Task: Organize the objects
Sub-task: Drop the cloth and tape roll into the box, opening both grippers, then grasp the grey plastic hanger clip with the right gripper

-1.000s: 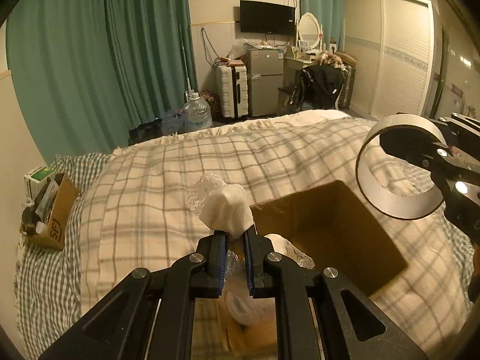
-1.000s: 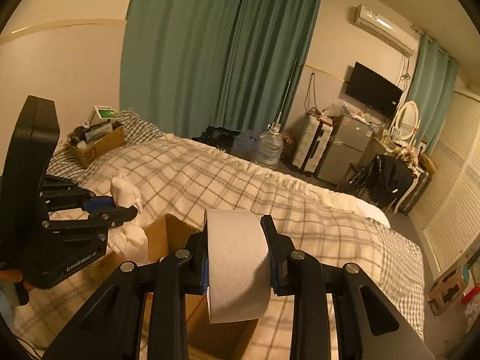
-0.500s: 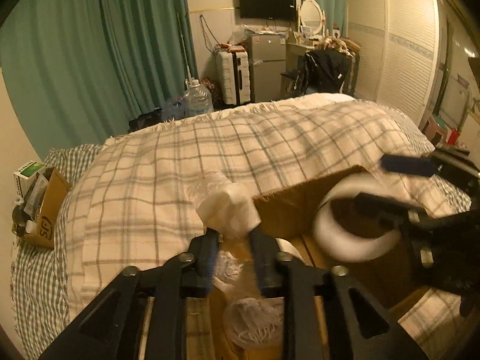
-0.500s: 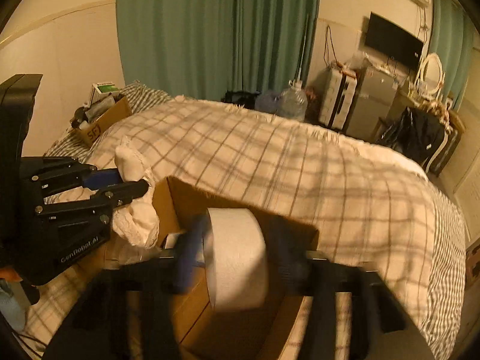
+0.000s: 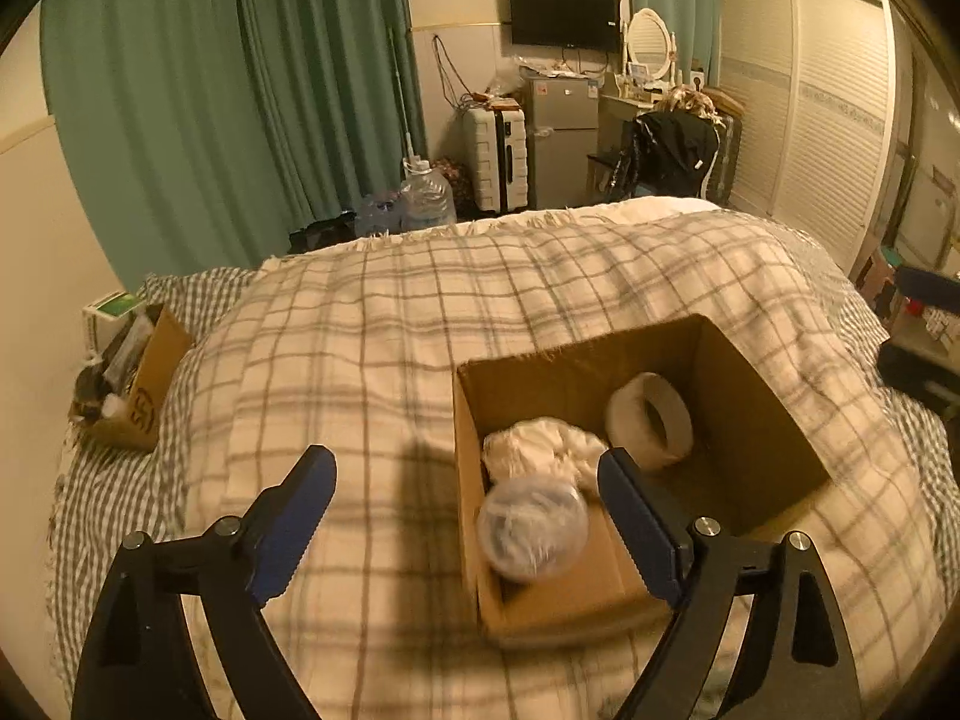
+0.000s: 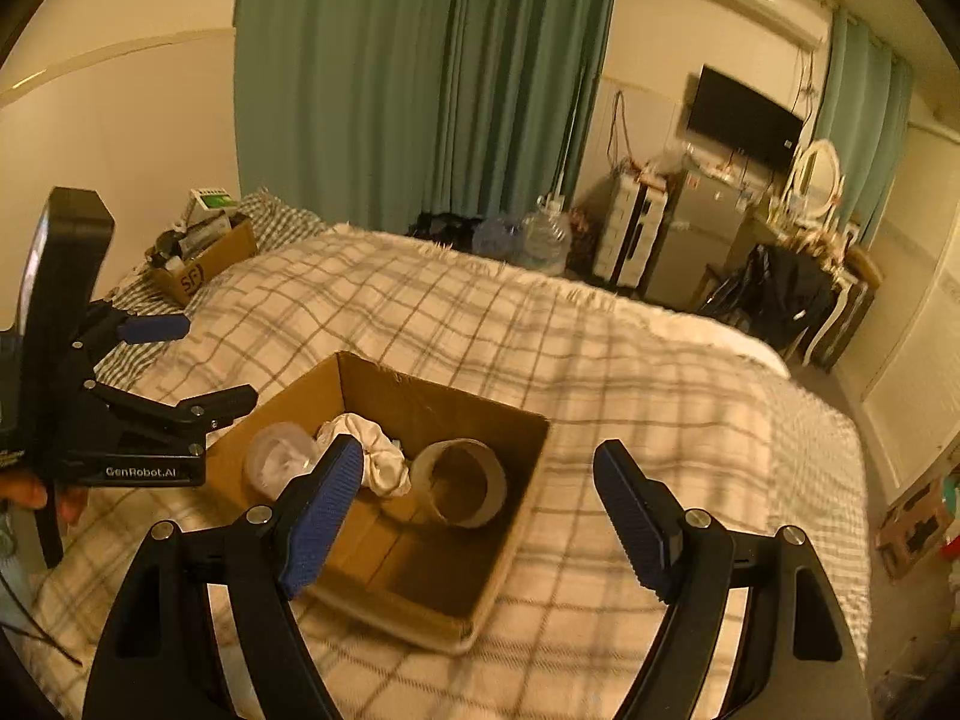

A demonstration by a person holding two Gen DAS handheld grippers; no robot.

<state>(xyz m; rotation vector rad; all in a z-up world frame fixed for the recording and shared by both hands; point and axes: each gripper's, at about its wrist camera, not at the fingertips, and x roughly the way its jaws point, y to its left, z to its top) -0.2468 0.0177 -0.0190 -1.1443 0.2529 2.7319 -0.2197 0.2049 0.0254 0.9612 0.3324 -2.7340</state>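
Observation:
An open cardboard box (image 5: 756, 420) (image 6: 522, 480) sits on the plaid bedspread. Inside lie a white tape roll (image 5: 651, 420) (image 6: 459, 483), a crumpled white cloth (image 5: 543, 450) (image 6: 378, 462) and a clear round lidded container (image 5: 531, 528) (image 6: 276, 459). My left gripper (image 5: 468, 501) is open and empty, held above the box's left edge; it also shows at the left of the right wrist view (image 6: 198, 360). My right gripper (image 6: 480, 504) is open and empty above the box's right side.
A smaller cardboard box of odds and ends (image 5: 135, 384) (image 6: 201, 258) stands by the wall at the bed's far left. The plaid bedspread (image 5: 420, 312) stretches beyond the box. A water jug (image 5: 426, 198), suitcase, fridge and chair stand past the bed's foot.
Both grippers opened and drew back above the box. The white cloth left the left gripper and the tape roll left the right gripper; both now lie in the box.

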